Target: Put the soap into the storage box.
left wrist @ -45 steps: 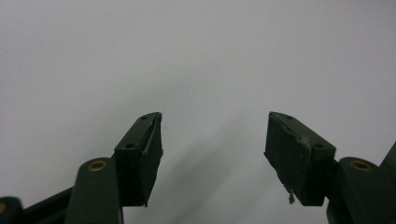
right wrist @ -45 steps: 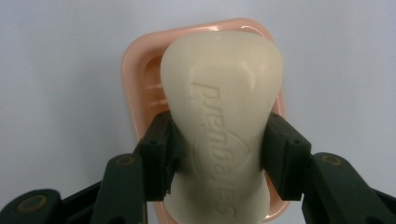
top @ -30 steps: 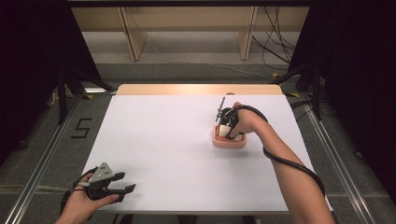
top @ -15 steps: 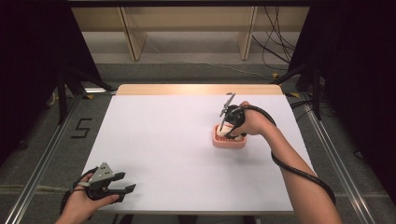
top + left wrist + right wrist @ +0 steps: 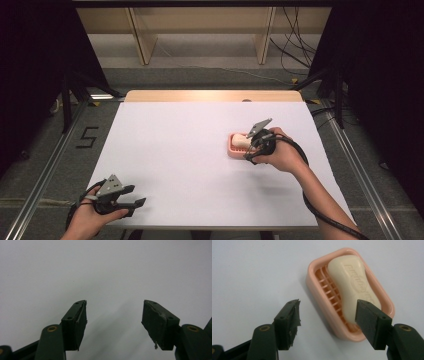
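A cream bar of soap (image 5: 352,285) lies in a pink slatted soap dish (image 5: 317,272) on the white table. In the high view the dish (image 5: 231,150) with the soap (image 5: 240,141) sits right of centre. My right gripper (image 5: 251,149) hovers just right of it and tilts down toward it. Its jaws have just been opening and now stand wide (image 5: 328,305), with nothing pressed between them. One jaw hangs over the soap's near end and the other over bare table. My left gripper (image 5: 137,204) rests at the near left edge, open and empty (image 5: 115,307).
The white tabletop (image 5: 175,150) spreads wide around the dish. A wooden strip (image 5: 210,96) runs along its far edge, with shelving and cables behind. A cable trails from my right gripper along the forearm (image 5: 320,200).
My right gripper has let go of the soap, opened, and drawn back to the right and nearer to the person, off the dish. The left gripper has stayed put.
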